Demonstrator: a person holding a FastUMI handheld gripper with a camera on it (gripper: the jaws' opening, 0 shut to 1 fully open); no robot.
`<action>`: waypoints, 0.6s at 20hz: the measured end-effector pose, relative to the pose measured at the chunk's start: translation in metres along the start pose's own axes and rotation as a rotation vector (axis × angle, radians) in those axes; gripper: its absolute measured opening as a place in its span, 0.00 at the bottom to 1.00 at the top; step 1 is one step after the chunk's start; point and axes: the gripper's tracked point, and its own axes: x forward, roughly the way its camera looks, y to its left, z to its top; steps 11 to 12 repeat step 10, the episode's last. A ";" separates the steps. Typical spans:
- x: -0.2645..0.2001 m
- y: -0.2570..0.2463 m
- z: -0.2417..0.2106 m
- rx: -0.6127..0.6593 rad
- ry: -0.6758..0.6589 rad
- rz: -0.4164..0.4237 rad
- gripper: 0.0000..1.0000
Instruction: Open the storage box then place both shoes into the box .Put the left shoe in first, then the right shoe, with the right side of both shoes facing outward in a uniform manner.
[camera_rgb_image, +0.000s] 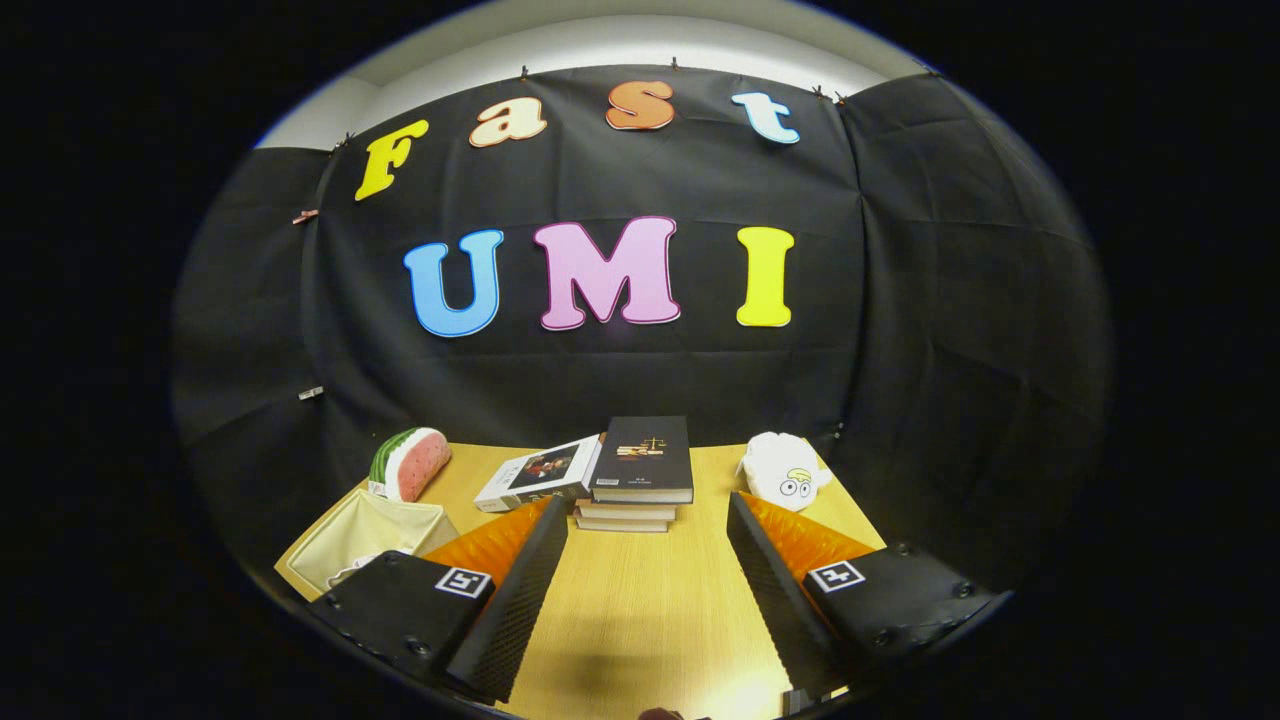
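Your gripper (648, 590) gapes wide, holds nothing. Storage box (350, 535) at ten o'clock, top open. Shoes unseen; stage unclear.

Gripper cam rides on the tongs (647, 560), set low over the counter (640, 610), looking forward along the spread, empty fingers (520, 590) toward the books (640, 465) and booth wall (900, 350) beyond.

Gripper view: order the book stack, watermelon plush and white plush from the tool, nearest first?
Tool open over the bare table.
1. Book stack: just ahead, between the fingers.
2. White plush: beyond the right finger.
3. Watermelon plush: far left; close to 2, too near to call.
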 end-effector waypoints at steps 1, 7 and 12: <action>0.001 -0.002 0.002 0.007 -0.003 0.003 0.99; 0.003 0.000 0.014 0.013 -0.031 0.042 0.99; 0.002 0.001 0.014 -0.003 -0.043 0.058 0.99</action>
